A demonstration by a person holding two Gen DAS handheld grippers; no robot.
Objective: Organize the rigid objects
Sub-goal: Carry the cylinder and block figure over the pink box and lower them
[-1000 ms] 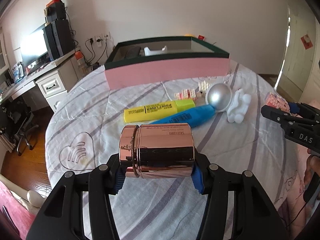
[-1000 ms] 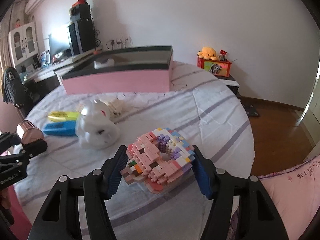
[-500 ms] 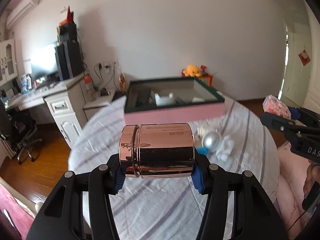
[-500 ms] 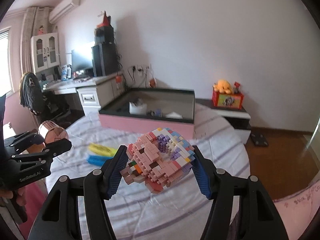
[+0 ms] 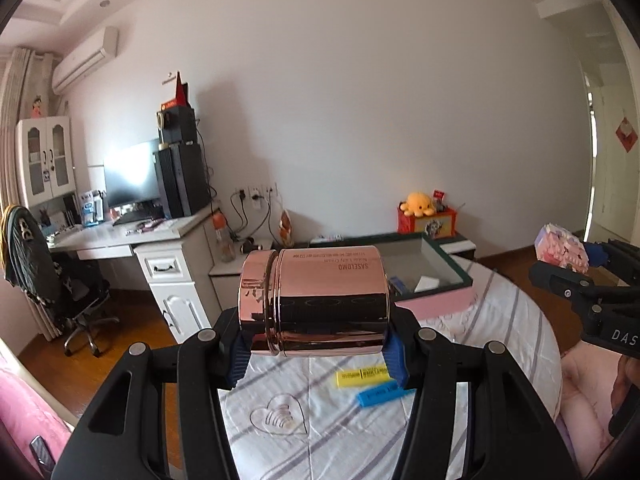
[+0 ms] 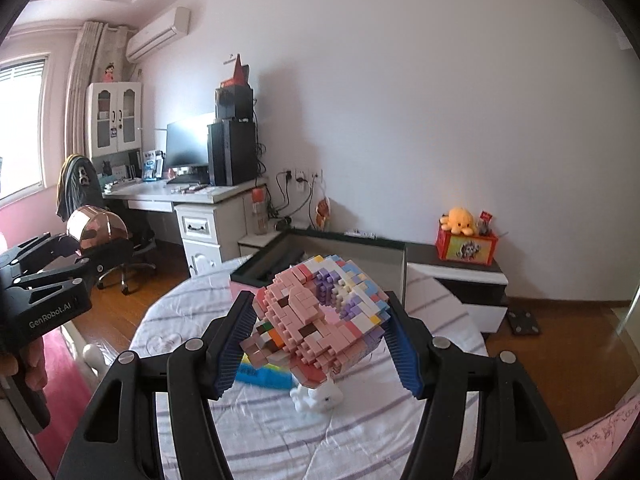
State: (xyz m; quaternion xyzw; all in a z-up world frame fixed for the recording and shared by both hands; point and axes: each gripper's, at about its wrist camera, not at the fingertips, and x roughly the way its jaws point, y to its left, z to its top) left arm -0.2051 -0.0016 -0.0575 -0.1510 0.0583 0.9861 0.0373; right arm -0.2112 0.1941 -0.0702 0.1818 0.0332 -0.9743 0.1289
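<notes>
My left gripper (image 5: pixel 316 354) is shut on a shiny rose-gold jar (image 5: pixel 314 302) that lies sideways between the blue pads, high above the bed. My right gripper (image 6: pixel 322 342) is shut on a pink and pastel brick-built block model (image 6: pixel 320 318). Each gripper shows at the edge of the other's view: the right one (image 5: pixel 576 264) with the model, the left one (image 6: pixel 86 244) with the jar. The pink box with a dark green rim (image 5: pixel 436 300) stands open beyond the jar, with small items inside. A yellow highlighter (image 5: pixel 362 376) and a blue one (image 5: pixel 380 395) lie on the striped sheet.
A white figurine (image 6: pixel 316 398) sits on the bed below the block model. A white desk (image 5: pixel 160 252) with monitor and computer tower stands at left, with an office chair (image 5: pixel 44 280) beside it. A low cabinet with an orange plush (image 6: pixel 460 222) is at right.
Both grippers have risen with their loads and tilted up. The bed and its items have dropped low in both views, and the wall, desk and ceiling now fill the frames.
</notes>
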